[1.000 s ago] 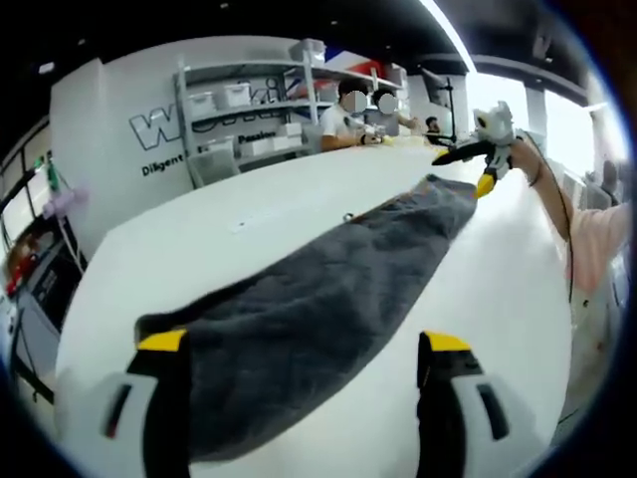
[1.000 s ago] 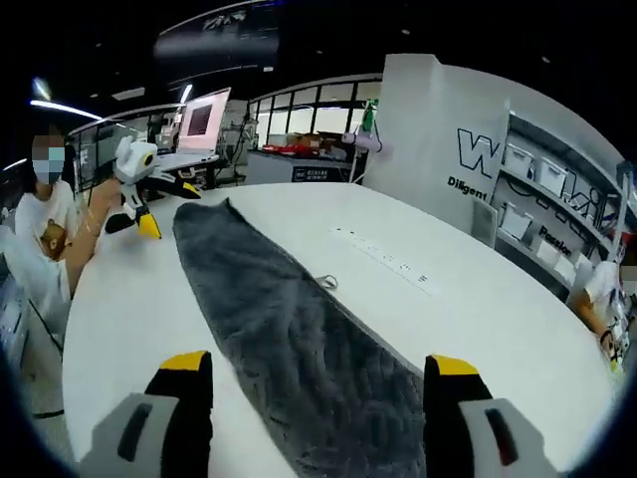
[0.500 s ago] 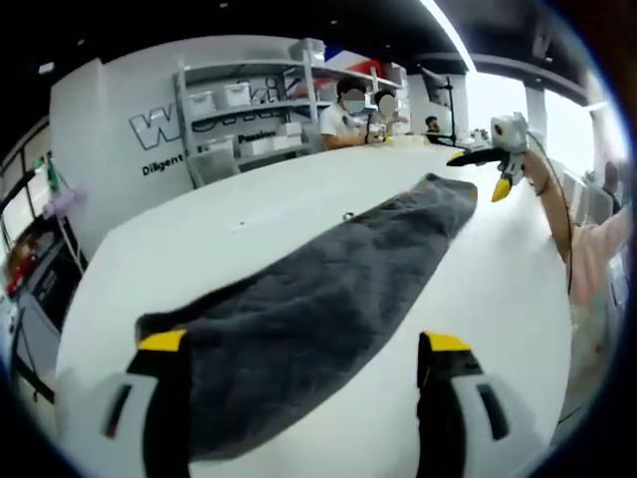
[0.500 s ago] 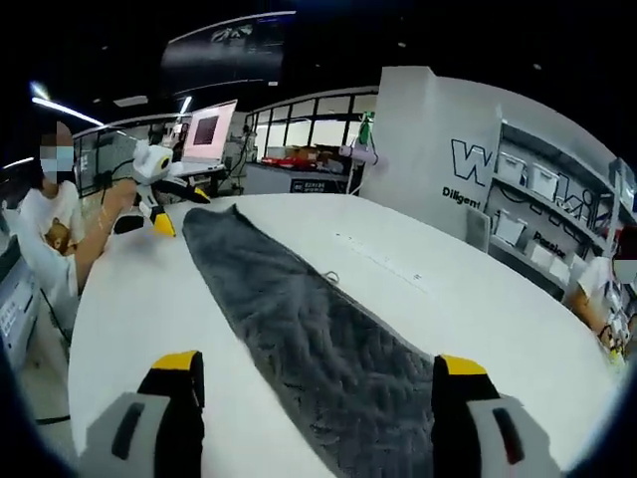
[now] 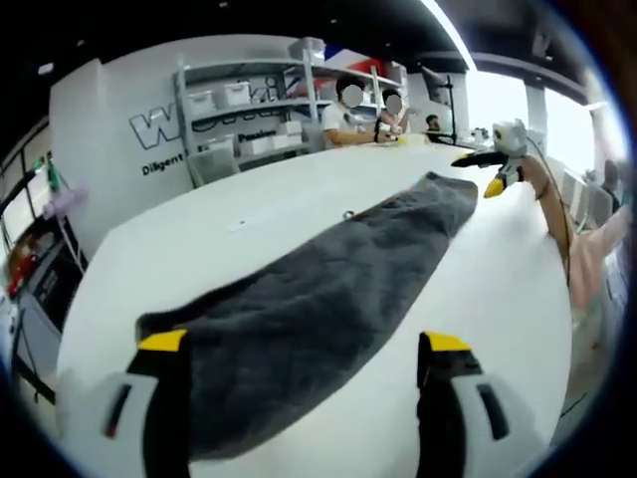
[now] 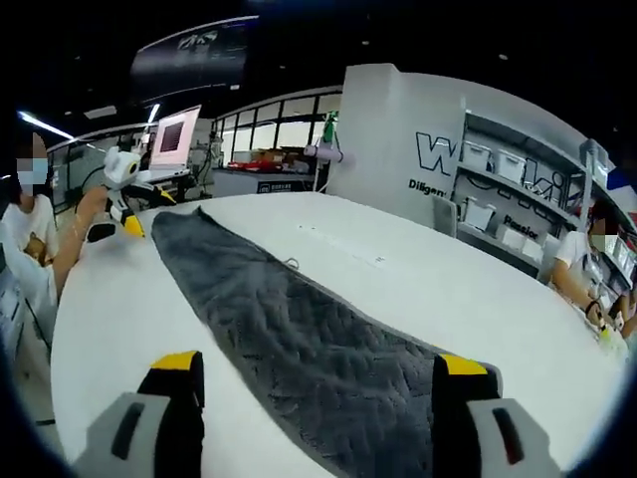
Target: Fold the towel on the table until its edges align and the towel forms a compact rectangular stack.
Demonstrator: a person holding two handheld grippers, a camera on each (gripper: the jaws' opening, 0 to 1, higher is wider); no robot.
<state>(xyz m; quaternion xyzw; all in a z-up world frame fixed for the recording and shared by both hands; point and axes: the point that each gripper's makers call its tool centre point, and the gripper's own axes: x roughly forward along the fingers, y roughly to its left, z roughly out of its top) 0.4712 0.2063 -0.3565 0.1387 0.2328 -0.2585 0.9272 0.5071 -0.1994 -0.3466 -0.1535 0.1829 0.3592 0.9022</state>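
Left gripper (image 5: 302, 351): jaws wide apart, holding nothing, hovering over the near end of the towel (image 5: 328, 289). Right gripper (image 6: 320, 370): jaws likewise spread, empty, above the opposite end of the towel (image 6: 289, 329). Dark grey towel, folded into a long narrow strip, lying flat along the white table (image 5: 229, 219) from one gripper to the other. On the white wall (image 5: 109, 110), a large "W" and below it "Diligent"; remaining letters hidden by the shelf rack (image 5: 249, 110) holding white bins. Seated people (image 5: 348, 112) at the table's far edge. A monitor (image 6: 171, 134) beyond the table.
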